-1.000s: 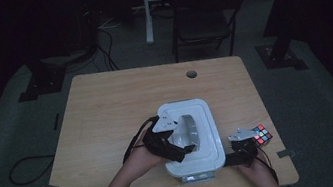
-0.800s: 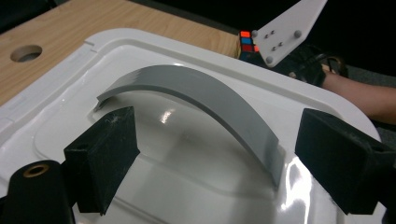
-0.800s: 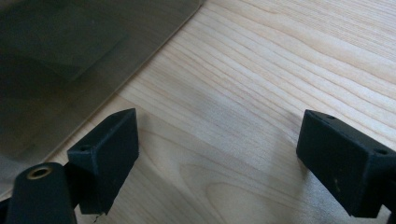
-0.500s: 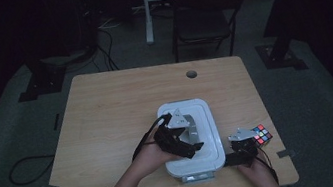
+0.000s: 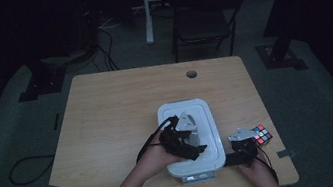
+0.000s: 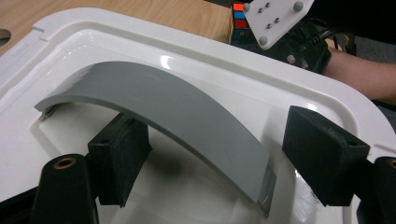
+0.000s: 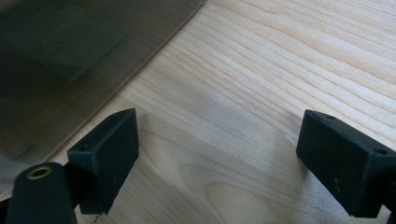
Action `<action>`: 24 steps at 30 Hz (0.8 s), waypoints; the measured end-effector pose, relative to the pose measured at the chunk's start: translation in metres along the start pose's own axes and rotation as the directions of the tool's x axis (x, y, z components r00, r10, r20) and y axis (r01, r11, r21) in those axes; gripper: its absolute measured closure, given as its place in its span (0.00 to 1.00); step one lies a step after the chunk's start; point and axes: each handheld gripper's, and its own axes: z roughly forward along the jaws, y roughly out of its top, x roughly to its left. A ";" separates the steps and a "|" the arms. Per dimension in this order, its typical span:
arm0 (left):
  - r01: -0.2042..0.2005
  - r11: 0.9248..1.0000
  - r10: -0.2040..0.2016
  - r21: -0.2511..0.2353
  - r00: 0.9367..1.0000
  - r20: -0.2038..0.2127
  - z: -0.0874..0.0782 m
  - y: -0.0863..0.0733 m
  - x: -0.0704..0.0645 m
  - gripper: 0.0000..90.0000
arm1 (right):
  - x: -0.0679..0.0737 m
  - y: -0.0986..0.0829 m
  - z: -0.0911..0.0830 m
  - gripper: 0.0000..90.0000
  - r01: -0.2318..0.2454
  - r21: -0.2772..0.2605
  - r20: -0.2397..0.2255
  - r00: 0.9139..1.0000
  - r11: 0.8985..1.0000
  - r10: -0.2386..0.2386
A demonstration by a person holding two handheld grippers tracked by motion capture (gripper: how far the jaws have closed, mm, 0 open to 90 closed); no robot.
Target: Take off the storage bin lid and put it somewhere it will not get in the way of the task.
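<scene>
A white box with a white lid (image 5: 204, 118) sits on the wooden table (image 5: 121, 110), near the front. A grey arched handle (image 6: 159, 95) spans the recess in the lid (image 6: 196, 51). My left gripper (image 5: 193, 141) rests over the lid, open. In the left gripper view its two pads (image 6: 119, 165) stand one on each side of the handle without touching it. My right gripper (image 5: 242, 148) is low over the table just right of the box, open, with bare wood between its pads (image 7: 105, 149). The box's side wall (image 7: 56, 60) shows at its left.
A colourful puzzle cube (image 5: 261, 135) lies on the table just beyond the right gripper, close to the table's right edge. A round cable hole (image 5: 192, 74) is at the back of the table. A dark chair (image 5: 203, 17) stands behind the table.
My left gripper has slid to the right across the lid, so its jaws now straddle the handle. The right gripper and the cube have stayed put.
</scene>
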 end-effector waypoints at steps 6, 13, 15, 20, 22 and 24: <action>-0.017 1.000 0.018 -0.011 1.000 0.023 0.000 0.000 -0.002 0.37 | 0.000 0.000 0.000 0.14 0.001 -0.001 0.000 1.000 1.000 -0.001; 0.031 0.999 -0.030 -0.036 0.999 0.030 -0.001 -0.002 0.001 0.54 | 0.000 0.000 0.000 0.14 0.000 0.000 0.000 1.000 1.000 0.000; 0.032 0.999 -0.030 -0.040 0.999 0.033 0.000 -0.002 0.000 0.57 | 0.000 0.000 0.000 0.14 0.000 0.000 0.000 1.000 1.000 0.000; 0.036 0.998 -0.035 -0.043 0.999 0.039 -0.001 -0.002 -0.003 0.63 | 0.000 0.000 0.000 0.14 0.001 0.000 0.001 1.000 1.000 -0.001; 0.033 0.998 -0.031 -0.045 0.999 0.041 -0.001 -0.003 -0.003 0.65 | 0.000 0.000 0.000 0.14 0.001 0.000 0.001 1.000 1.000 -0.001; 0.035 0.998 -0.033 -0.047 0.998 0.045 -0.002 -0.003 -0.003 0.67 | 0.000 0.000 0.000 0.14 0.001 0.000 0.001 1.000 1.000 -0.001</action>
